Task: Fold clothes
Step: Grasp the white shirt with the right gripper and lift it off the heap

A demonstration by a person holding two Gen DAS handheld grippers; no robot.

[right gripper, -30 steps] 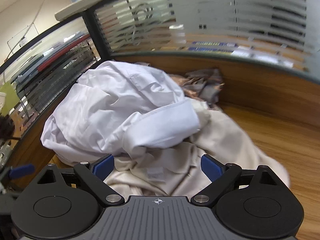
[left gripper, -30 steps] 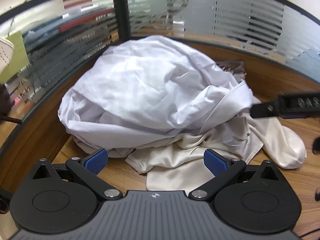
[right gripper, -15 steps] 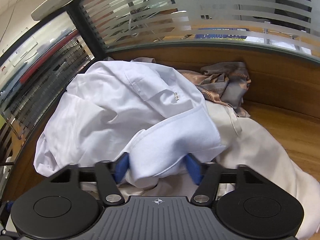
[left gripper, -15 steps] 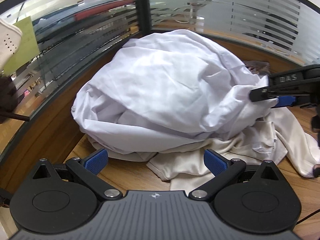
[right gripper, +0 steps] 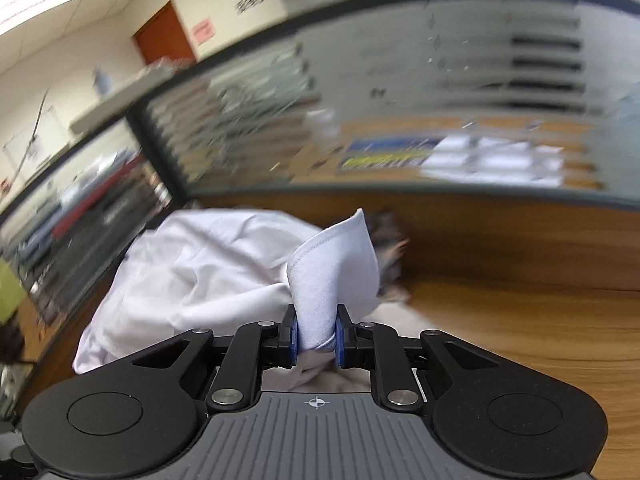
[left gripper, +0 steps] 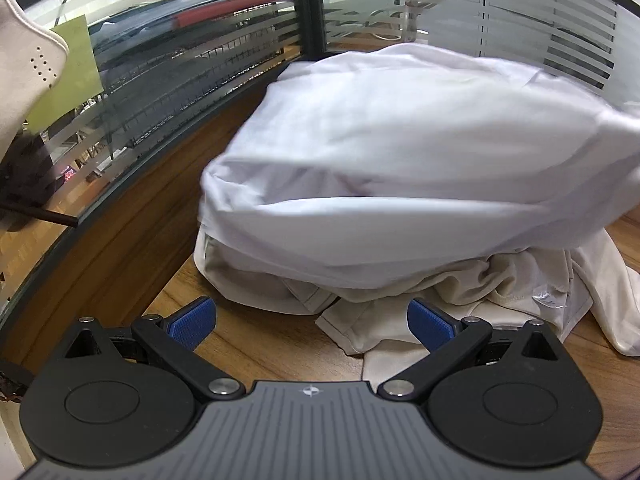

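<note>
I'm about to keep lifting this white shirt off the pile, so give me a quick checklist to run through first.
1. Right gripper shut on the white shirt: ok, a thick fold sits between the pads.
2. Left gripper free: ok, open and empty.
3. Shirt separated from the cream garment: not ok, it rests on it.
4. Nothing else caught in the grip: cannot tell, the view is blurred.
5. Wooden desk bare in front for laying out: ok.

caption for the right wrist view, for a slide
Right hand-held gripper shut on a stiff edge of the white shirt, wooden desk beneath.
</note>
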